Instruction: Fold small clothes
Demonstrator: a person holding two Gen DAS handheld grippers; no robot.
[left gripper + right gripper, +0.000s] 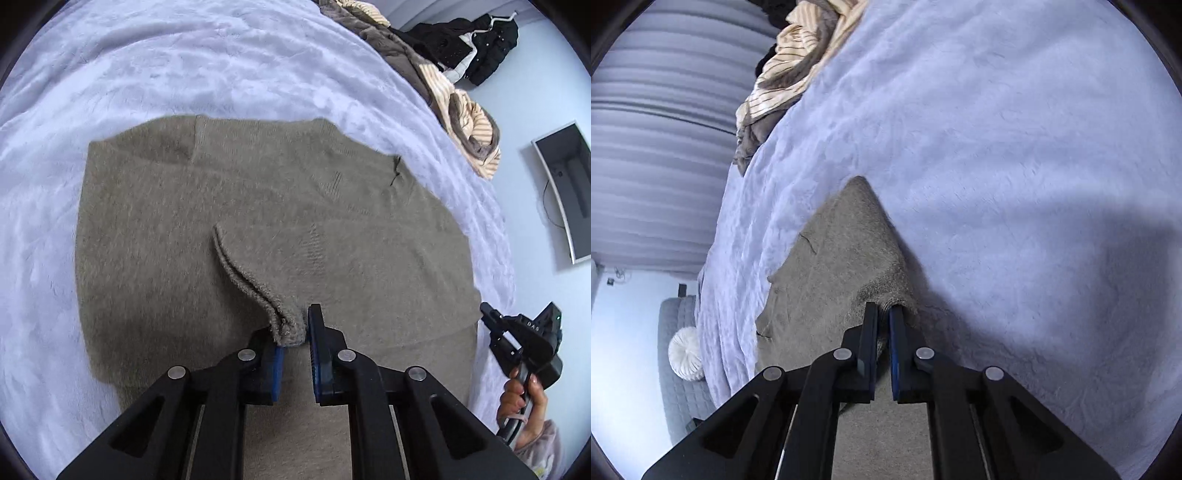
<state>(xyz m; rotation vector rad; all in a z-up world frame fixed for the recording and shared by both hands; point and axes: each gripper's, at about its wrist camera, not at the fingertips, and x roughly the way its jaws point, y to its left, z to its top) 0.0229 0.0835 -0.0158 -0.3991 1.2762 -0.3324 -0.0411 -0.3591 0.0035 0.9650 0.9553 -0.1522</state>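
A grey-brown knit garment [229, 206] lies spread on a pale lilac fleece blanket [184, 66]. My left gripper [295, 332] is shut on a raised fold of the garment's near edge, which puckers up between the blue pads. In the right wrist view my right gripper [884, 314] is shut on another edge of the same garment [827, 258], which runs away from the fingers to a pointed corner. The right gripper also shows in the left wrist view [517, 339], held by a hand at the garment's right side.
A heap of striped cream and brown clothes [461, 110] lies at the blanket's far edge, also in the right wrist view [790, 66]. Black clothing [476, 40] lies beyond it. A grey quilted seat with a white round cushion [685, 354] stands beside the bed.
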